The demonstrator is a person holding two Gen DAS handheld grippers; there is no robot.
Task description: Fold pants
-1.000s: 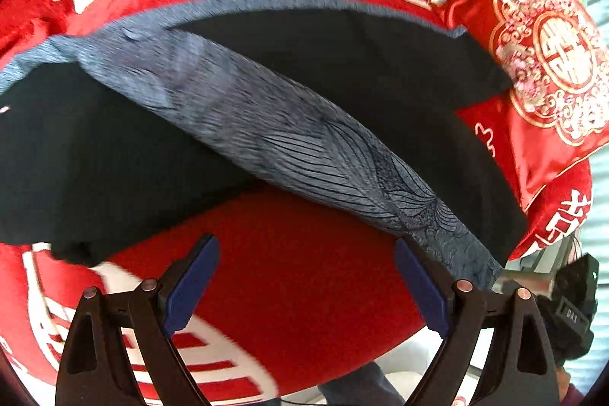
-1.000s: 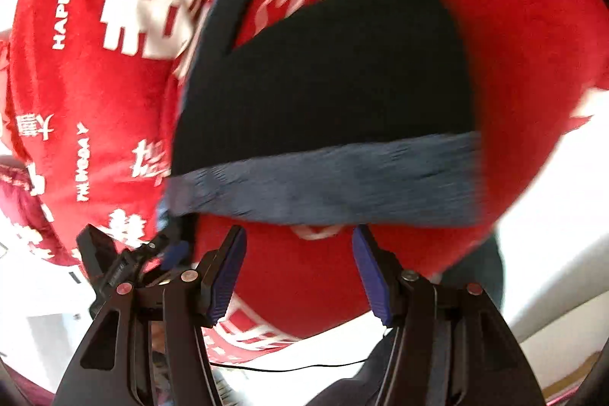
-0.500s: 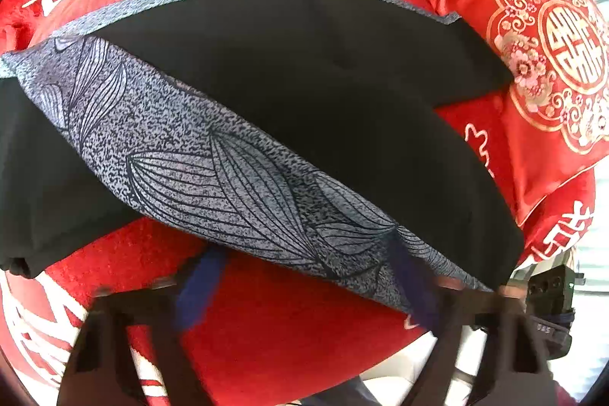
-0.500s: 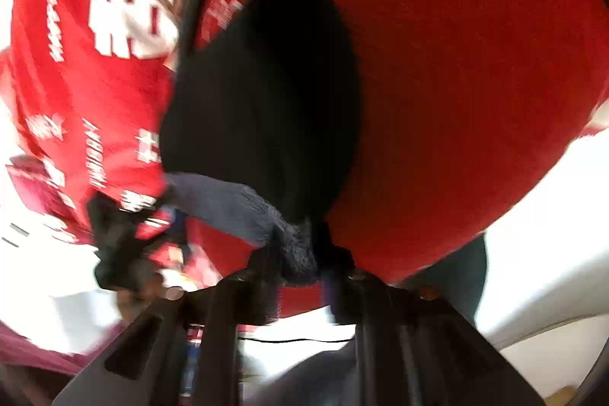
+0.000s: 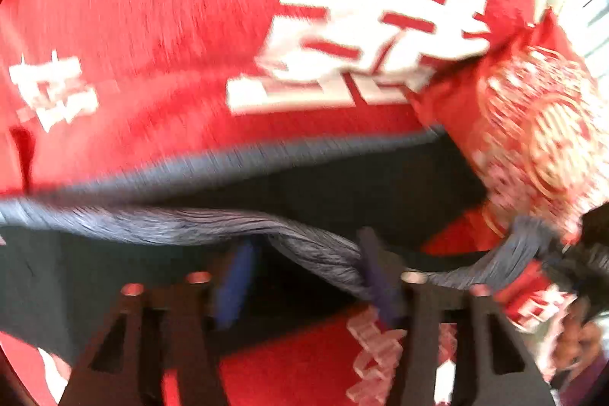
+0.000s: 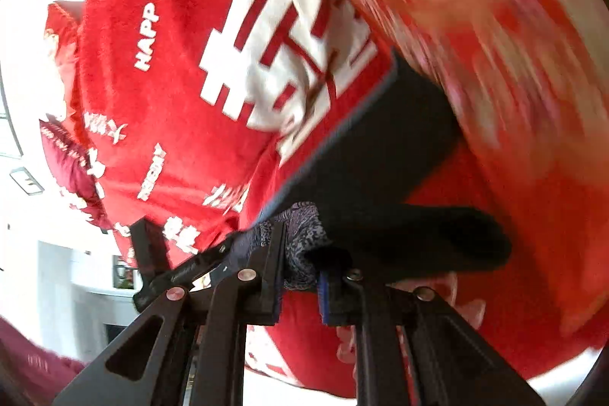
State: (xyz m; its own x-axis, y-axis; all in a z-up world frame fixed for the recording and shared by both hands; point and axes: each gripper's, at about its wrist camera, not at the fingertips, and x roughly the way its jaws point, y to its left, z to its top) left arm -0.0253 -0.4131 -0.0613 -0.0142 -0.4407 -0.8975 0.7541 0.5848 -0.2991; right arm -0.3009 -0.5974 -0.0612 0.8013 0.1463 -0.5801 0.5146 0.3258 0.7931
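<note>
We hold the right gripper (image 6: 300, 276) clenched on the grey patterned band (image 6: 304, 238) of the black fabric pants (image 6: 380, 155); the bunched band sits pressed between its two blue pads (image 6: 327, 299). The pants lie on the red plush blanket with large white characters (image 6: 182, 71), their far edge running beside the biggest white character, with the gripped end raised off the blanket.

In the left wrist view the frame is motion-blurred. The left gripper (image 5: 304, 276) has just been opening; its blue pads (image 5: 236, 276) stand apart with the grey band (image 5: 182, 223) draped across the gap. The band lies against the right-hand finger, but we cannot tell whether the pads press on it. The black cloth (image 5: 361, 185) spreads across the blanket (image 5: 152, 25) beyond the fingers. A red cushion with gold and white ornament (image 5: 540, 132) lies at the right, touching the far corner of the pants.
</note>
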